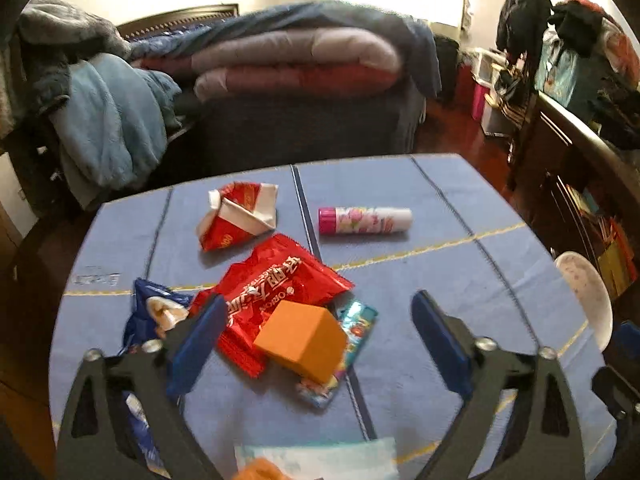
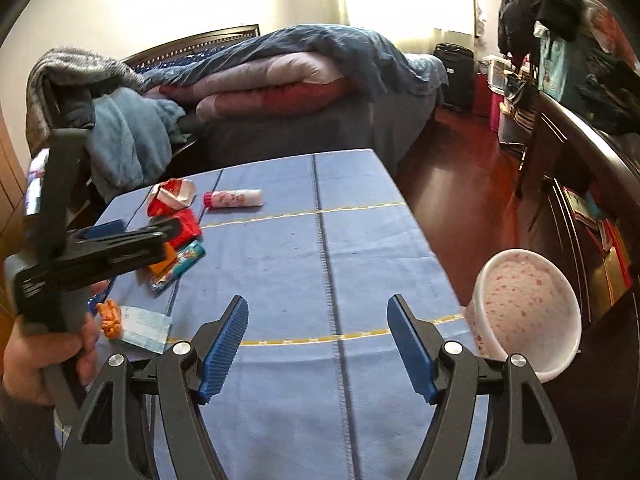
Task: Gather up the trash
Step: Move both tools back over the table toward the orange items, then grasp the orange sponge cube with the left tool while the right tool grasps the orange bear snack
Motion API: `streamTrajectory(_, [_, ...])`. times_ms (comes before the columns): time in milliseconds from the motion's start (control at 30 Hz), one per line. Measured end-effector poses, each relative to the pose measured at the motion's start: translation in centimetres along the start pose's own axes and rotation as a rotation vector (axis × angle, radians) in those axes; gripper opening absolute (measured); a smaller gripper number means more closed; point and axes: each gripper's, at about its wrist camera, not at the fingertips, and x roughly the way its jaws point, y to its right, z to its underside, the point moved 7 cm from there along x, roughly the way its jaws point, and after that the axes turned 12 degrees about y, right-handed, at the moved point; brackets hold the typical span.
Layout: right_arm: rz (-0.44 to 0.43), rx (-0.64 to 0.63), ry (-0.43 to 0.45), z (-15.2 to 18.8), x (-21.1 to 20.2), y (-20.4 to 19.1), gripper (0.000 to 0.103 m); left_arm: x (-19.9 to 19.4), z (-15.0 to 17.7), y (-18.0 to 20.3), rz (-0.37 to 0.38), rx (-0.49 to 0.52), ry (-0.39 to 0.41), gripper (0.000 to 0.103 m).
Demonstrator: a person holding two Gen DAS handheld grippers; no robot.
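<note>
My left gripper (image 1: 318, 316) is open and hovers over a pile of trash on the blue table: an orange box (image 1: 300, 340), a red snack wrapper (image 1: 272, 284), a colourful candy wrapper (image 1: 348, 344) and a blue wrapper (image 1: 148, 308). A crumpled red-and-white carton (image 1: 240, 216) and a pink-capped white tube (image 1: 364, 220) lie further back. My right gripper (image 2: 318, 320) is open and empty above bare cloth. A white pink-speckled bin (image 2: 528, 312) stands at the table's right edge, also in the left wrist view (image 1: 588, 296). The left gripper (image 2: 132, 236) shows in the right wrist view over the pile.
An orange peel (image 2: 110, 316) lies on a pale packet (image 2: 146, 326) near the front left. The blue tablecloth (image 2: 360, 248) covers the table. A bed with piled quilts (image 1: 296, 60) stands behind. A dark cabinet (image 2: 580, 168) and red floor (image 2: 460, 184) lie right.
</note>
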Motion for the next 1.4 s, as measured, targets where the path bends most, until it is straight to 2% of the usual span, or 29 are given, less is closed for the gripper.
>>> streamTrajectory(67, [0.001, -0.005, -0.007, 0.1, 0.1, 0.0, 0.072, 1.2, 0.5, -0.2, 0.010, 0.009, -0.029, 0.069])
streamTrajectory(100, [0.002, -0.008, -0.011, 0.1, 0.3, -0.2, 0.072, 1.7, 0.8, -0.2, 0.020, 0.009, -0.041, 0.065])
streamTrajectory(233, [0.007, -0.015, -0.020, 0.1, 0.7, -0.8, 0.072, 2.9, 1.8, -0.5, 0.042, -0.009, -0.066, 0.063])
streamTrajectory(267, [0.007, -0.018, -0.023, 0.1, 0.8, -1.0, 0.072, 2.9, 2.0, -0.6, 0.039, -0.007, -0.060, 0.057])
streamTrajectory(300, [0.006, -0.020, -0.026, 0.0, 1.0, -1.3, 0.072, 2.9, 1.9, -0.8, 0.032, -0.002, -0.053, 0.048])
streamTrajectory(400, [-0.007, -0.032, -0.032, 0.0, 1.3, -2.3, 0.072, 2.0, 1.7, -1.2, 0.087, -0.056, -0.037, 0.048])
streamTrajectory(533, [-0.050, -0.065, -0.041, 0.4, 1.5, -4.8, 0.072, -1.0, 0.8, -2.8, 0.084, -0.100, 0.028, 0.048])
streamTrajectory(767, [-0.148, -0.118, -0.062, 1.4, 1.7, -9.9, 0.072, -7.0, -0.2, -7.7, -0.004, -0.154, 0.120, 0.048])
streamTrajectory(933, [-0.228, -0.160, -0.090, 2.8, 1.9, -13.7, 0.085, -8.7, 0.4, -10.8, -0.056, -0.193, 0.119, 0.048])
streamTrajectory(1167, [-0.294, -0.220, -0.096, 3.7, 2.0, -17.3, 0.085, -9.5, 1.4, -13.2, -0.065, -0.232, 0.109, 0.048])
streamTrajectory(1367, [-0.345, -0.248, -0.119, 4.0, 3.6, -20.6, 0.066, -10.0, 1.4, -13.3, -0.062, -0.226, 0.126, 0.048])
streamTrajectory(1400, [-0.344, -0.253, -0.124, 4.1, 3.8, -20.8, 0.057, -10.0, 1.5, -13.2, -0.061, -0.224, 0.128, 0.048])
